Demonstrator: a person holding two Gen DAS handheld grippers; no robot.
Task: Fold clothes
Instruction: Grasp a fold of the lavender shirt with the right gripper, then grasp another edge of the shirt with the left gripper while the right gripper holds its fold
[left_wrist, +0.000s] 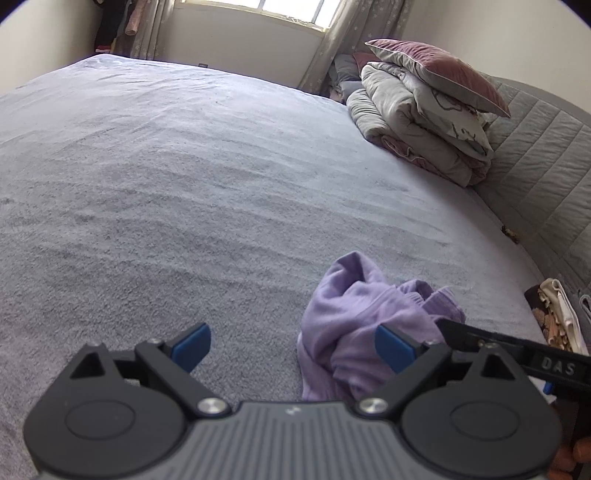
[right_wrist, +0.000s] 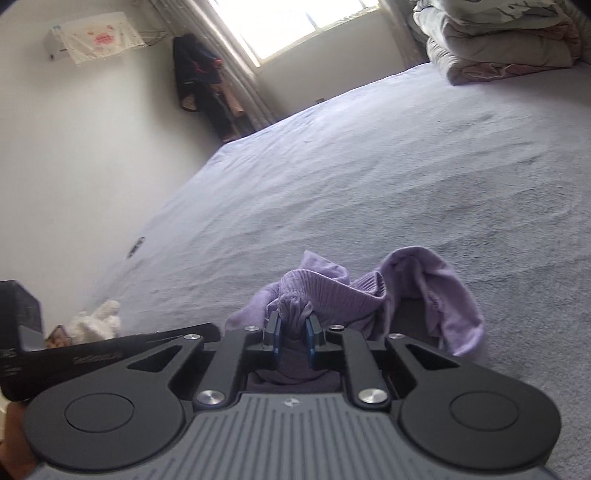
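Note:
A crumpled lilac garment (left_wrist: 354, 317) lies on the grey-blue bed cover (left_wrist: 184, 184), in the lower right of the left wrist view. My left gripper (left_wrist: 291, 345) is open over the cover; its right blue pad (left_wrist: 391, 347) stands in front of the cloth, and nothing is pinched. From the right, the other gripper's black finger (left_wrist: 491, 345) reaches into the garment. In the right wrist view my right gripper (right_wrist: 293, 332) is shut on a bunched ribbed edge of the lilac garment (right_wrist: 332, 295), which is lifted off the bed cover (right_wrist: 369, 184).
Folded quilts and a mauve pillow (left_wrist: 424, 110) are stacked at the far right by the quilted headboard (left_wrist: 535, 166). More clothes (left_wrist: 557, 314) lie at the right edge. A white soft toy (right_wrist: 98, 321) sits beyond the bed's left side. Window and curtains stand beyond the bed.

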